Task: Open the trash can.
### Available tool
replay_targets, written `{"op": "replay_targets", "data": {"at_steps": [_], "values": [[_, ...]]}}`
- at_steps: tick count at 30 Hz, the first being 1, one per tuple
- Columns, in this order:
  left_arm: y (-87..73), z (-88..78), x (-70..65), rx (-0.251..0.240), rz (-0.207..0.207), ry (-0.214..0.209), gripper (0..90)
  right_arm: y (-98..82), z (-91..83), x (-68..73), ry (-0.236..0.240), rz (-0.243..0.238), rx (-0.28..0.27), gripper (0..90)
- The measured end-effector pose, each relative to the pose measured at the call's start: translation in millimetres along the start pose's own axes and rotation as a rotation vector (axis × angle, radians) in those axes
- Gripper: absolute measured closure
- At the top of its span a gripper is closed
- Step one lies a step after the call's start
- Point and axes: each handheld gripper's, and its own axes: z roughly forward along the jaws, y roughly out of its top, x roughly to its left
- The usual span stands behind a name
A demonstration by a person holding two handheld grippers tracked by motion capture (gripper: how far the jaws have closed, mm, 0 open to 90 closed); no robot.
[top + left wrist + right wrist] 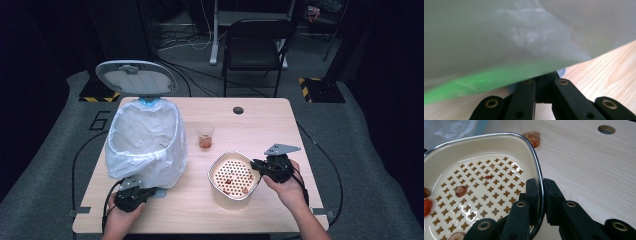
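Both claws grip: right claw (541, 202) pinches the strainer bowl (474, 150) rim; left claw (543, 87) clamps the bin (145, 145) base.

The person's left hand (122, 216) comes in from the bottom edge, wrapped around the black two-jaw left gripper (134, 192), whose jaws point forward, closed together. The right hand (287, 186) holds the black right gripper (257, 166) pointing leftward, jaws nearly together, clamping a thin rim between them.

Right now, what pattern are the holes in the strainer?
Rows of small cross-shaped holes in the cream strainer, clearest in the right gripper view.
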Motion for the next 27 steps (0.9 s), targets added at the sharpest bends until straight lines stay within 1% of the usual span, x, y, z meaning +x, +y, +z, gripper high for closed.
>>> {"op": "replay_targets", "data": {"at_steps": [4, 9, 11, 13, 15, 18, 21, 24, 27], "values": [[0.0, 0.0, 0.0, 0.001, 0.000, 0.000, 90.0, -1.6, -1.3, 2.8, 0.013, 0.000, 0.001, 82.6], [0.1, -0.2, 0.0, 0.003, 0.001, 0.001, 90.0, -2.1, -1.6, 5.8, 0.011, -0.002, 0.000, 82.1], [0.2, -0.2, -0.1, 0.002, 0.000, 0.002, 90.0, -2.0, -2.4, 4.9, 0.018, 0.002, -0.010, 78.4], [0.1, -0.2, 0.0, 0.003, 0.001, 0.002, 90.0, 0.1, -4.9, 4.5, 0.024, 0.017, -0.027, 75.1], [0.1, -0.2, 0.0, 0.003, 0.002, 0.001, 90.0, 5.4, -8.2, 4.5, 0.022, 0.009, -0.041, 73.2], [0.2, -0.2, -0.1, 0.003, 0.001, 0.001, 90.0, 18.1, -12.7, 4.3, 0.017, -0.013, -0.056, 71.7], [0.1, -0.2, 0.0, 0.003, 0.002, 0.001, 90.0, 34.1, -14.1, 2.7, 0.014, -0.035, -0.075, 70.4], [0.0, 0.1, 0.0, -0.002, -0.002, -0.002, 90.0, 50.1, -11.1, 0.1, 0.015, -0.050, -0.091, 68.9], [0.0, 0.0, 0.2, -0.001, -0.002, -0.001, 90.0, 63.1, -3.7, -2.9, 0.016, -0.054, -0.110, 66.7]]}}
